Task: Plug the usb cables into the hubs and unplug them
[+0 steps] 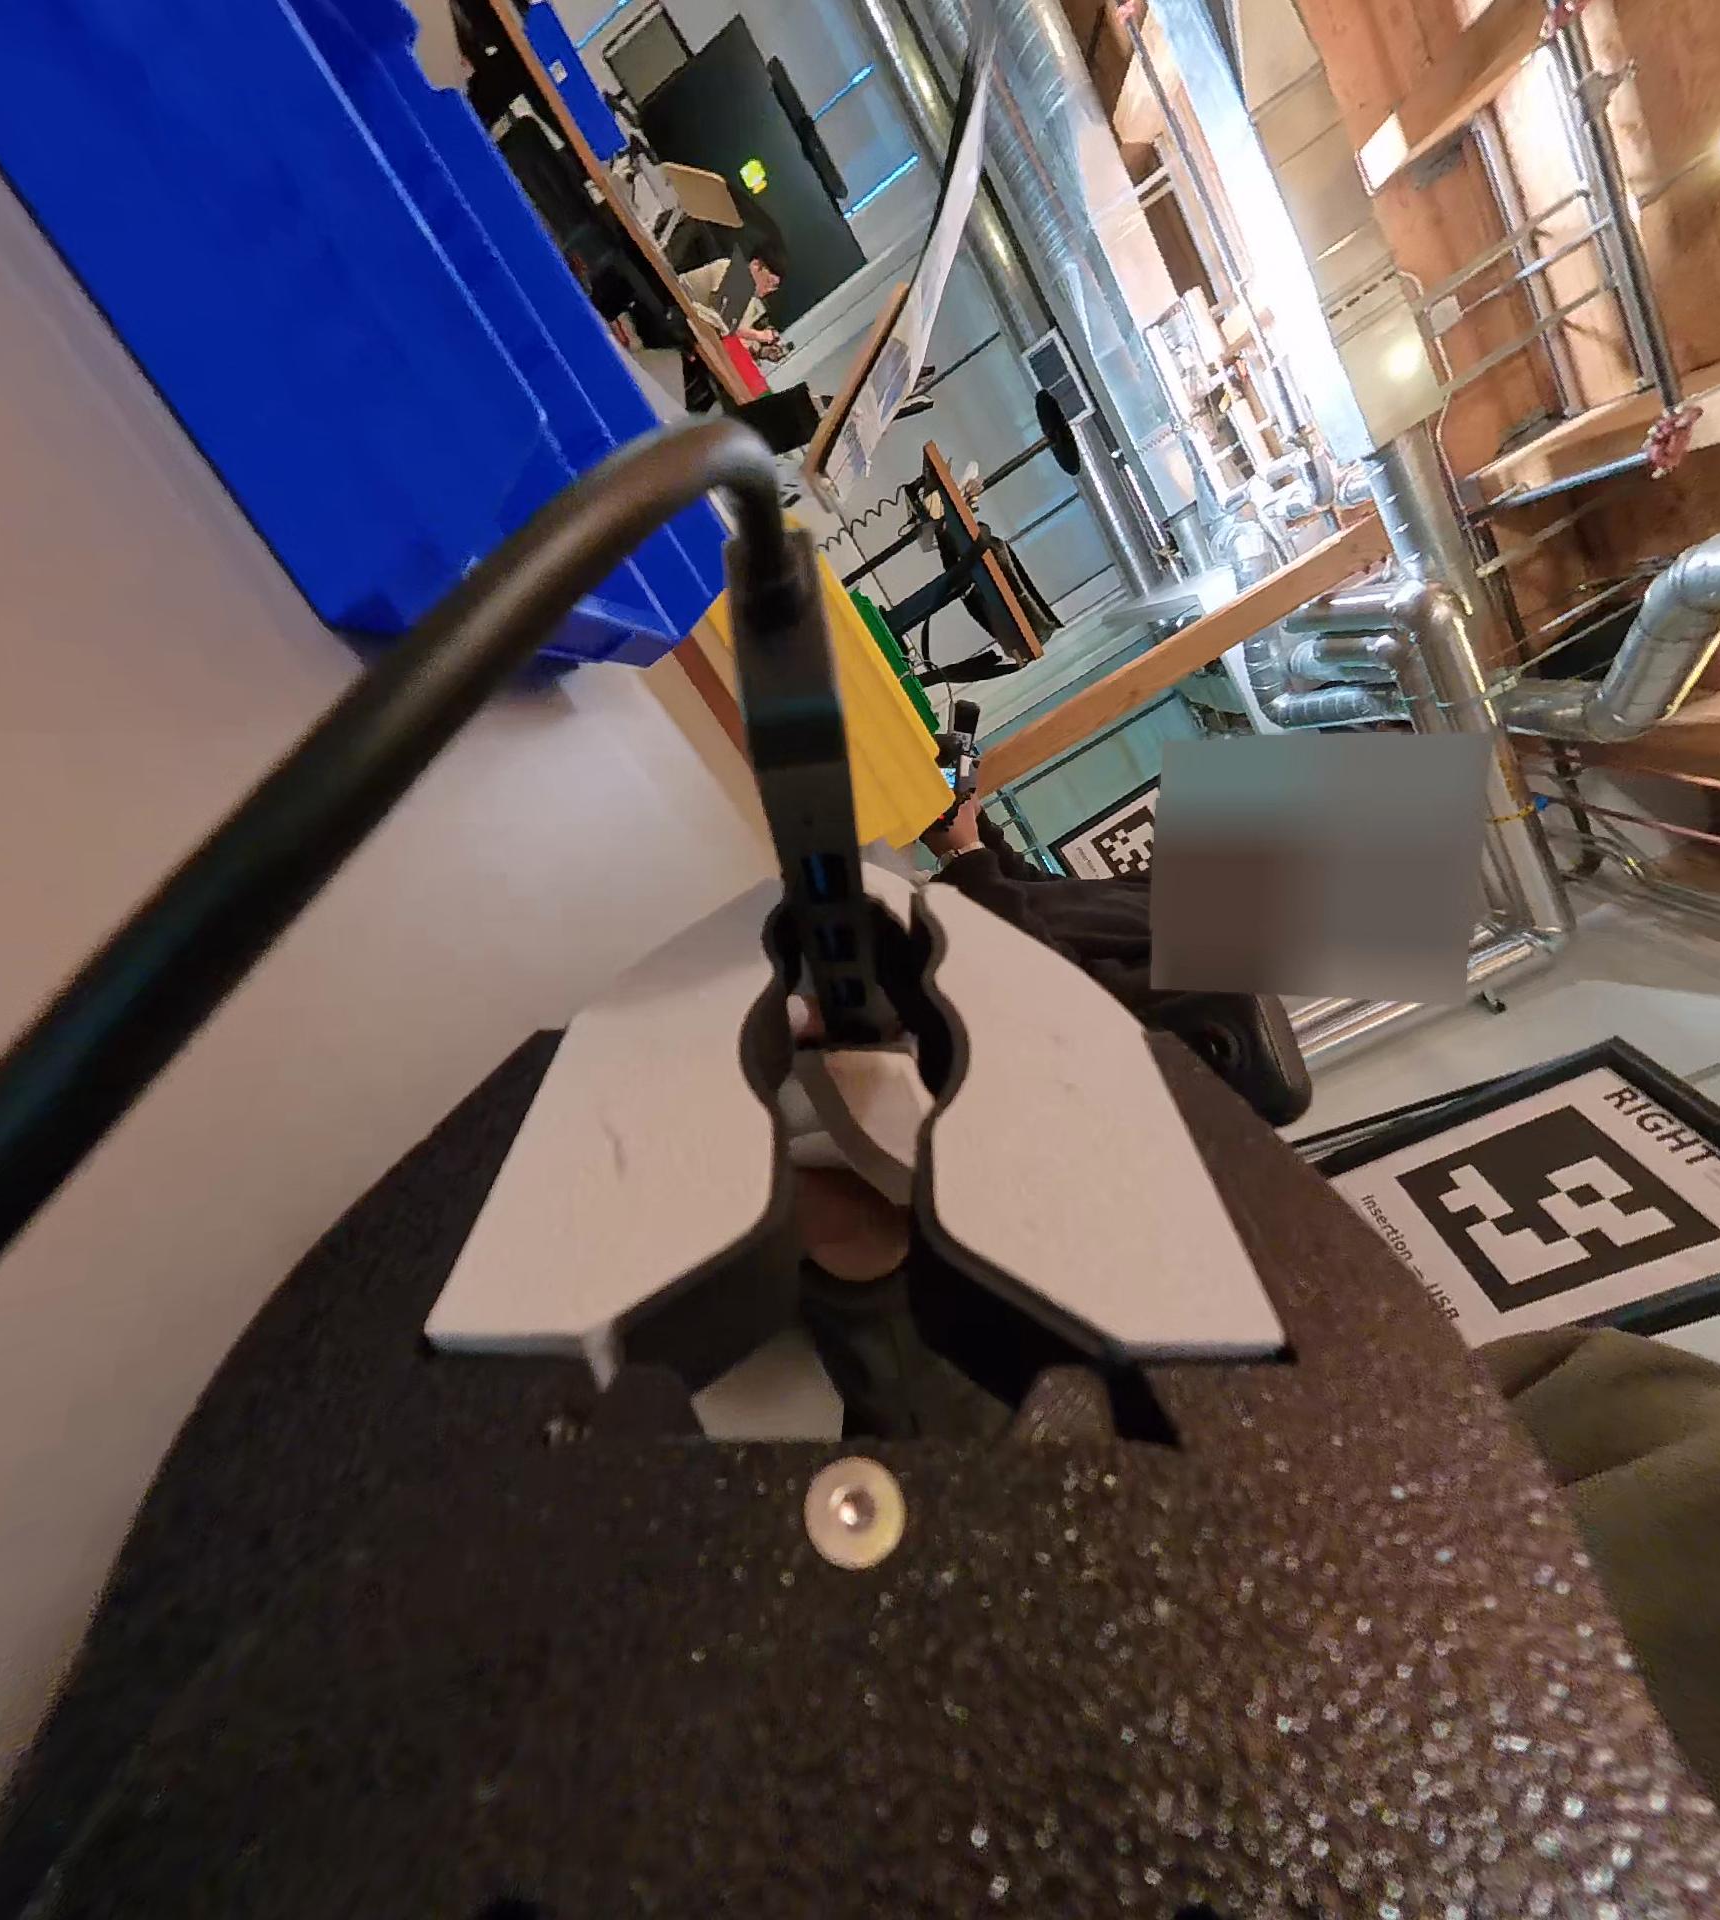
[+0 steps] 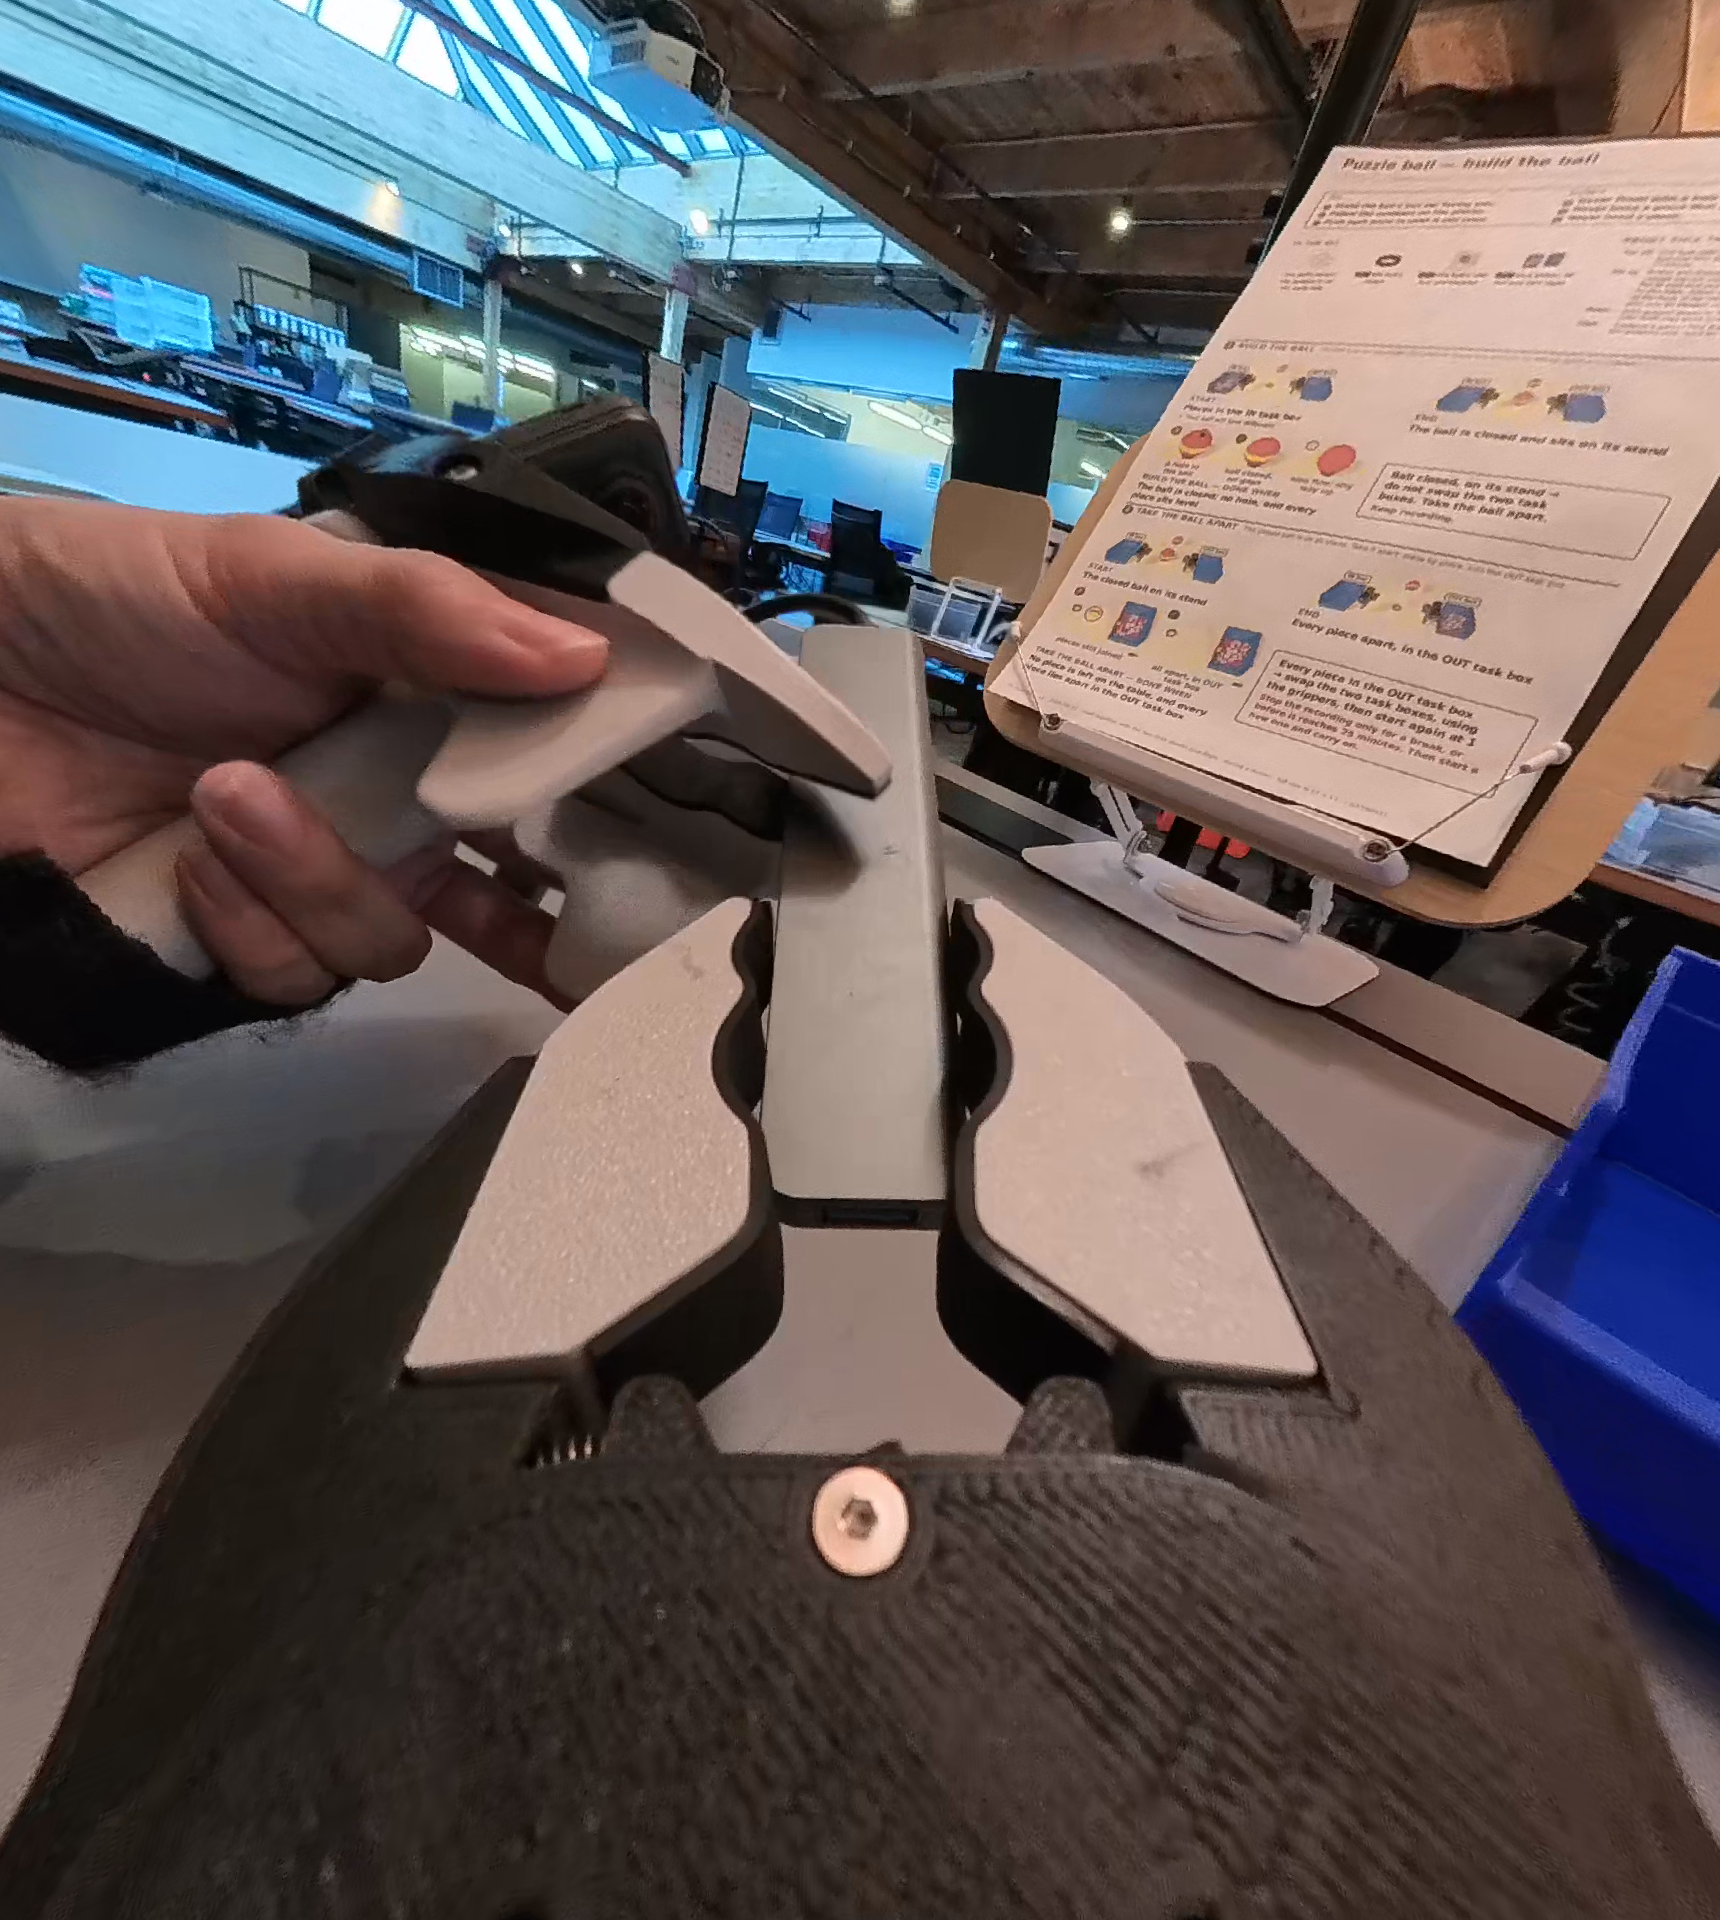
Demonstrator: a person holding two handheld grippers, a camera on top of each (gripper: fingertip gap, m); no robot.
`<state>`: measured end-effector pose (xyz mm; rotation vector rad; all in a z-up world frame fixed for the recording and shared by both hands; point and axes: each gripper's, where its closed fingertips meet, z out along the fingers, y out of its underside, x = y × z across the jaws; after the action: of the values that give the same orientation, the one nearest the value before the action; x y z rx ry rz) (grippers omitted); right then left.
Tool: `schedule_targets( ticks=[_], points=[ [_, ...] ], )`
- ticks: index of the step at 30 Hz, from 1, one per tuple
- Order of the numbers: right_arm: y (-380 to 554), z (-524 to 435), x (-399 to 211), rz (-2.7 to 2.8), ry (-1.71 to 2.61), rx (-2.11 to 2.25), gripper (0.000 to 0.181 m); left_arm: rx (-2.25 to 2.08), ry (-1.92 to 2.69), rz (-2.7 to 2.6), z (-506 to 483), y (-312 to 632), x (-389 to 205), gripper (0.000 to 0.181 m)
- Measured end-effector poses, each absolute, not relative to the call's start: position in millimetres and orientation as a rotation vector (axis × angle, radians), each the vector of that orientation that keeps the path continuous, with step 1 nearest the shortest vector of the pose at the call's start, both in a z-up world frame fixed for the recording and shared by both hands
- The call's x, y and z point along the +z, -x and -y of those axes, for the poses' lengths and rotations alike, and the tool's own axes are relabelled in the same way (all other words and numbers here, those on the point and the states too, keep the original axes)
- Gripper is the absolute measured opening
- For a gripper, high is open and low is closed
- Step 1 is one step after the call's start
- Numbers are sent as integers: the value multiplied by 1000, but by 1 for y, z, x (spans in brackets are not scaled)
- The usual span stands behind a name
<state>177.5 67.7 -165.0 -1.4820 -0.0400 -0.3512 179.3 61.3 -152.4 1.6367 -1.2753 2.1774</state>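
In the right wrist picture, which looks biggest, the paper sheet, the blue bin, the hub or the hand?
1. Paper sheet
2. Hand
3. Blue bin, cut off by the edge, so unsure against the hand
4. Hub
Nearness to the camera makes true sizes unsure.

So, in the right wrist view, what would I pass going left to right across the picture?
A person's hand holding the left gripper, then the grey hub clamped in the right gripper, then the instruction sheet on its stand, then the blue bin.
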Motion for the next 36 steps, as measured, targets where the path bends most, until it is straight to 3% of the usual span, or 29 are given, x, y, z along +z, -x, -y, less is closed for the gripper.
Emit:
schedule_targets(
  ticks=[9,17,21,24,27,31,36],
  points=[
    [-200,-53,-155,-120,1396,-274,32,2186,-1699,1537,-68,-179,-151,28],
    [-225,-36,-150,-191,1369,-314,32,2211,-1855,2164,-126,-155,-108,27],
    [-235,-28,-152,-223,1358,-320,32,1820,-2310,2634,-220,-122,-99,36],
    [-234,-30,-152,-215,1362,-316,32,1253,-2604,2904,-305,-93,-98,53],
    [-230,-33,-153,-186,1376,-323,32,679,-2834,2804,-386,-65,-110,71],
    [-230,-34,-153,-183,1376,-319,32,764,-2897,2399,-429,-65,-138,88],
    [-230,-34,-153,-183,1375,-305,32,389,-2723,2386,-438,-80,-201,94]
  ],
)
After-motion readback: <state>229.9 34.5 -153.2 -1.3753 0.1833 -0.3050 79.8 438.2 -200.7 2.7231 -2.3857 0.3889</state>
